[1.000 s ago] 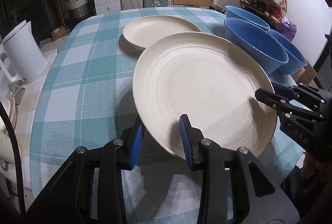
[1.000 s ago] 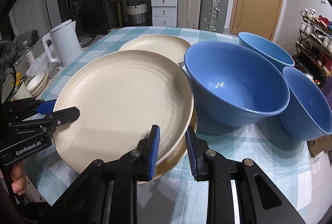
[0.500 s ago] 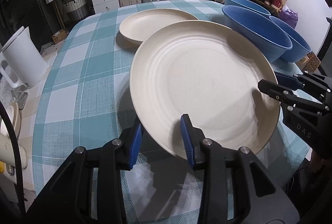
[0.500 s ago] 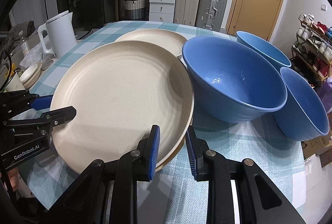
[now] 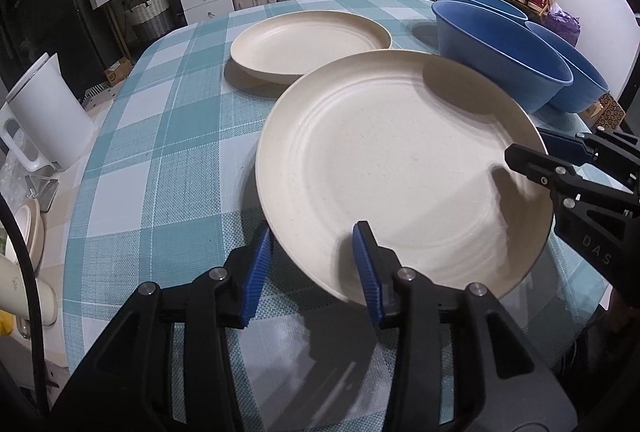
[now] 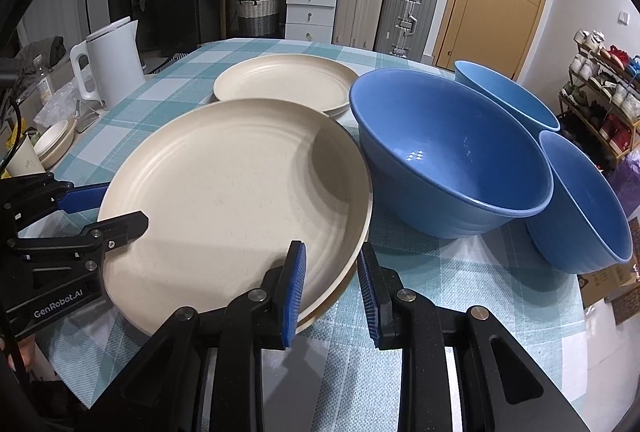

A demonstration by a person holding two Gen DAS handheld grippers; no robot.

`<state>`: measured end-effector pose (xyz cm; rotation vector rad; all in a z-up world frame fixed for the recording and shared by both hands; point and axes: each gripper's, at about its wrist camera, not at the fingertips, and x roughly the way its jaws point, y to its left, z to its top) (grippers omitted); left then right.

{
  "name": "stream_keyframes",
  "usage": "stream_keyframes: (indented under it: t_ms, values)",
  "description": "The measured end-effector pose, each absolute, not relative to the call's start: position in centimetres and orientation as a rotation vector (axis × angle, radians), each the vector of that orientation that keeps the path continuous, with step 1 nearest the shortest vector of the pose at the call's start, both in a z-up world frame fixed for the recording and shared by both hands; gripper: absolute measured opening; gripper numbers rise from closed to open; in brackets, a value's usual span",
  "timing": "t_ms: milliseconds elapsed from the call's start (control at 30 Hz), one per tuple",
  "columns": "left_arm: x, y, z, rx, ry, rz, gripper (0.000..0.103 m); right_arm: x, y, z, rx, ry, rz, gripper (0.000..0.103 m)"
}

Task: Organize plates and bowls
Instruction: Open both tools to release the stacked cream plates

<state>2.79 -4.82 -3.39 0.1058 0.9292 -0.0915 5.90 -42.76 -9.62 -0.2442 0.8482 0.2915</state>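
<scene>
The left gripper [image 5: 312, 268] jaws are opening off the cream plate [image 5: 400, 168], which has come down onto another plate, while the right gripper [image 6: 331, 286] stays clenched on its rim, so stacking seems nearly done.

surface: checked-cloth table [image 5: 168, 136] | on it: cream plates [image 5: 308, 44], blue bowls [image 6: 448, 160], white kettle [image 6: 112, 60]
</scene>
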Motion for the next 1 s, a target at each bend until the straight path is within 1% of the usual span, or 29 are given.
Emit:
stream_keyframes:
  t_ms: [100, 167, 300, 467, 533, 567, 600, 667, 733, 767, 800, 833, 867, 933, 1000]
  values:
    - [2.9, -5.0, -3.5, 0.108, 0.932, -0.093, 0.042, 5.9, -42.7, -9.6, -0.244, 0.846, 0.288, 0.026]
    - [2.8, -5.4, -3.6, 0.117, 0.932, -0.093, 0.048, 5.9, -42.7, -9.6, -0.246, 0.849, 0.285, 0.027]
    - [2.8, -5.7, -3.8, 0.129, 0.933, -0.094, 0.053, 5.7, -42.7, -9.7, -0.251, 0.851, 0.287, 0.030]
    - [3.0, -5.3, -3.9, 0.073, 0.959, -0.129, 0.064, 5.4, -42.8, -9.5, -0.248, 0.845, 0.301, 0.033]
    - [3.0, -5.0, -3.8, 0.056, 0.967, -0.127, 0.066, 5.1, -42.7, -9.1, -0.249, 0.833, 0.318, 0.035]
    - [3.0, -4.7, -3.5, 0.043, 0.963, -0.123, 0.067, 5.0, -42.7, -9.0, -0.249, 0.828, 0.325, 0.043]
    - [2.9, -4.4, -3.2, 0.032, 0.953, -0.122, 0.069, 4.8, -42.7, -8.8, -0.248, 0.819, 0.330, 0.048]
    - [2.6, -3.9, -2.2, -0.001, 0.923, -0.118, 0.080, 4.6, -42.7, -8.4, -0.241, 0.807, 0.336, 0.050]
    - [2.3, -3.3, -1.3, -0.027, 0.898, -0.118, 0.081, 4.4, -42.8, -8.0, -0.237, 0.801, 0.336, 0.052]
    - [2.2, -3.1, -0.8, -0.040, 0.886, -0.117, 0.085, 4.3, -42.9, -7.8, -0.232, 0.794, 0.338, 0.059]
    - [2.1, -2.9, -0.5, -0.047, 0.876, -0.114, 0.088, 4.1, -42.9, -7.5, -0.227, 0.786, 0.343, 0.070]
    - [1.9, -2.7, 0.0, -0.052, 0.860, -0.112, 0.097, 3.9, -43.0, -7.2, -0.220, 0.774, 0.349, 0.076]
    - [1.8, -2.6, 0.3, -0.054, 0.847, -0.107, 0.102, 3.7, -43.1, -6.7, -0.211, 0.757, 0.355, 0.081]
    - [1.5, -2.4, 1.0, -0.059, 0.819, -0.097, 0.102, 3.3, -43.3, -5.8, -0.210, 0.737, 0.361, 0.083]
    - [1.3, -2.0, 1.6, -0.073, 0.813, -0.094, 0.102, 3.0, -43.6, -4.9, -0.215, 0.709, 0.355, 0.089]
